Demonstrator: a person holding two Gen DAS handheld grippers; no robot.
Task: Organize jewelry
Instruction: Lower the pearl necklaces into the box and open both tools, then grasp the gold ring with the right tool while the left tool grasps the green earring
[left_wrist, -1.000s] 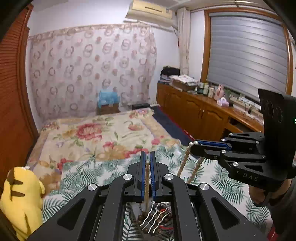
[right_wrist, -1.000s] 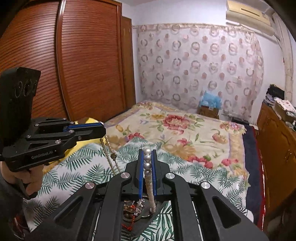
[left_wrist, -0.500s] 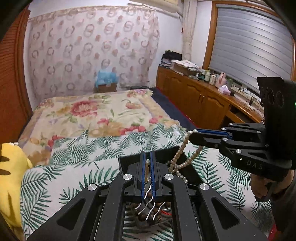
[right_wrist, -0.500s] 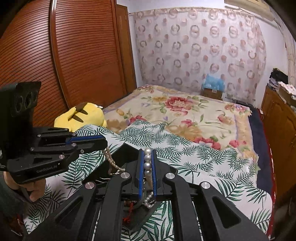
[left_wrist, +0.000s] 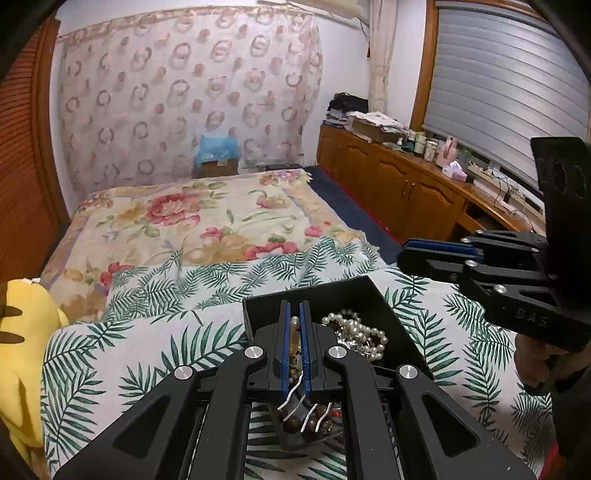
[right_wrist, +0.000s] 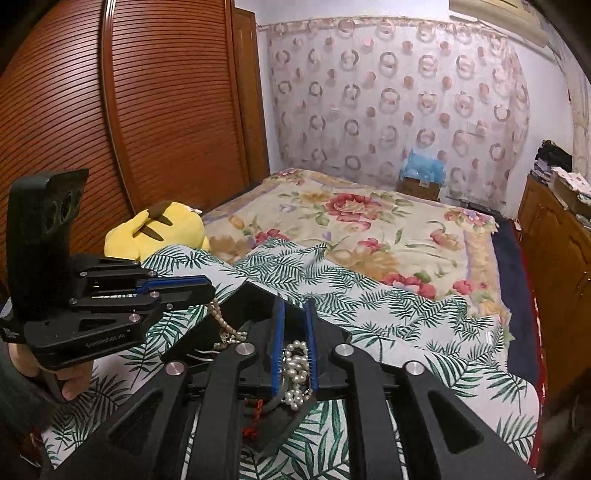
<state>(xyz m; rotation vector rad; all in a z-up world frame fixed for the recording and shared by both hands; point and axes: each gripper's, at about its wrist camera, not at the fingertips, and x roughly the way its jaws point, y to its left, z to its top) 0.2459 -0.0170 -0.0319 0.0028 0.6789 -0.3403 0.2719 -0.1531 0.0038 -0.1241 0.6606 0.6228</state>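
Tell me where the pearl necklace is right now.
The pearl necklace lies piled in the black tray on the bed, one end pinched by the left gripper.

Black tray (left_wrist: 373, 291) front hidden under left tool (left_wrist: 294, 334); dark beads (left_wrist: 295, 421) partly obscured.

Bed (left_wrist: 207, 218), covered by a floral bedspread (right_wrist: 369, 221) at the far end and a palm-leaf sheet (left_wrist: 147, 332) at the near end. On the palm-leaf sheet rests a black jewelry tray (left_wrist: 332, 291); a yellow plush toy (right_wrist: 162, 229) lies at the bed's edge beside the wardrobe.
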